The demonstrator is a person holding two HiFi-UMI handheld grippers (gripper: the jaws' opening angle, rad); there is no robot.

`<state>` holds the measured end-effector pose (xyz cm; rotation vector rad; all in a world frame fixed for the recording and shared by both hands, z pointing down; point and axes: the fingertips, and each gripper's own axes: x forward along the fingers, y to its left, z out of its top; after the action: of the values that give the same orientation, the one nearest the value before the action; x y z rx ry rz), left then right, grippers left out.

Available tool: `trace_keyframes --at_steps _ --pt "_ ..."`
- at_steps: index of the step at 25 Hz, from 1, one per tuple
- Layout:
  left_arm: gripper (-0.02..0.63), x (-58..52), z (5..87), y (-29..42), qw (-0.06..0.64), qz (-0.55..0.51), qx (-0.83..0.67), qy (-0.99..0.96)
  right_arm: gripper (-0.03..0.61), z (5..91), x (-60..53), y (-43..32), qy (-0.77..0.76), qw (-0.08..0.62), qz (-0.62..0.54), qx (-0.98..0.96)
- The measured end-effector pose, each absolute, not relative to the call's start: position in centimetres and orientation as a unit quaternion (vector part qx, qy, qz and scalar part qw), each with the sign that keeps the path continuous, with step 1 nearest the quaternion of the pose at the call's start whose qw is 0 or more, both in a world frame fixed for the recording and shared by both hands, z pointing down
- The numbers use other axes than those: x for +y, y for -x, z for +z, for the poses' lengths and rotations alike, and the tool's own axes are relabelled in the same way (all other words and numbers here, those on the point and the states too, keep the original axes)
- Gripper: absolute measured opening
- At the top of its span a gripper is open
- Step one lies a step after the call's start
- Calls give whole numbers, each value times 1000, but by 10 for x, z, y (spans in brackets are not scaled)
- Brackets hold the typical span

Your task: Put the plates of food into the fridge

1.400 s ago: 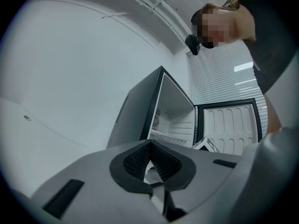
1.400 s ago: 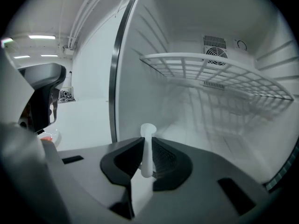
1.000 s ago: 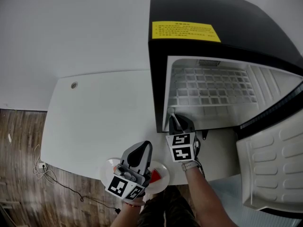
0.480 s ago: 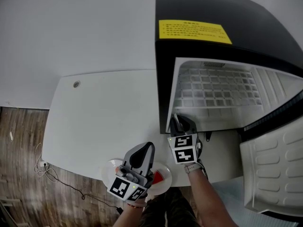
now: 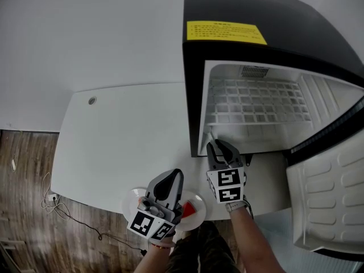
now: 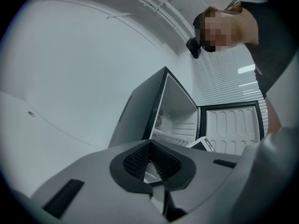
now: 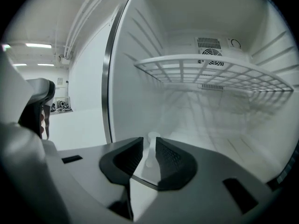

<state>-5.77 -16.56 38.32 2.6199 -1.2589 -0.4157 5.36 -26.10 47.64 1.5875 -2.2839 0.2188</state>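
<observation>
Holding my left tongs over the near edge of the white table, I had their jaws pressed together at the tips, with nothing between them in the left gripper view. Under them lay the two plates: a bare-looking white plate to the left, and just beside it a plate with red food. Both sat on the table, outside the fridge. My right tongs reached to the lower left corner of the open fridge, below its wire shelf. Their jaws pinched a small white piece with a rounded end; I could not tell what it was. The fridge door stood swung wide to the right.
</observation>
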Motion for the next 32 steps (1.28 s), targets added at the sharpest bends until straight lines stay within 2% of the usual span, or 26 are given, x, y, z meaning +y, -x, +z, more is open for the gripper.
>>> trace_keyframes --at_steps 15,21,32 --pt "6 -125 374 60 101 -136 -404 -899 61 419 -178 -36 -533 108 51 -838" --pt "6 -101 369 62 97 -130 -390 -907 12 390 -133 -26 -515 87 32 -852" --pt "6 -58 368 78 94 -124 -376 -913 8 378 -53 -18 -498 65 39 -864"
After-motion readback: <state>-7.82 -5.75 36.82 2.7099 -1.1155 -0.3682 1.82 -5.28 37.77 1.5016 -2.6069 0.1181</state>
